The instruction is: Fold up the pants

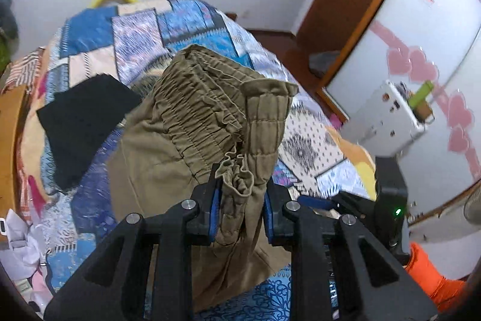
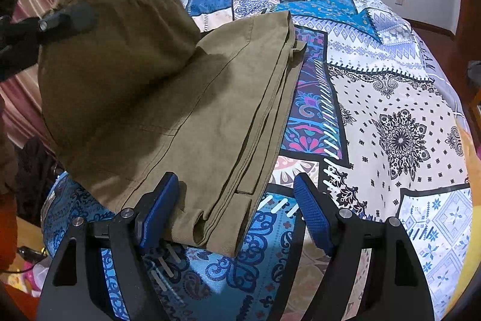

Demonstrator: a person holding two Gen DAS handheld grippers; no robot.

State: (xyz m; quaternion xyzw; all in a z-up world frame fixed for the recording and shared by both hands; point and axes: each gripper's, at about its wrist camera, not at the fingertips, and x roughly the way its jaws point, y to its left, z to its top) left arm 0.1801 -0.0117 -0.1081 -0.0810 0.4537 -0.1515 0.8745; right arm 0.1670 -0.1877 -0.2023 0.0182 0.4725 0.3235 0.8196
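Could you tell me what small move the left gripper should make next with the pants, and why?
Probably carry the gathered waistband forward and lower it. The left gripper is clamped on the olive-brown cotton pants, whose waist end hangs lifted above the legs on the patchwork bedspread; the right gripper is open.

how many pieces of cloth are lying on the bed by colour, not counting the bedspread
olive pants, held in the left claw: 1
black cloth: 1
total: 2

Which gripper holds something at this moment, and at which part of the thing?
The left gripper is shut on the olive pants, pinching the gathered elastic waistband. The right gripper is open around the folded pants' edge, holding nothing.
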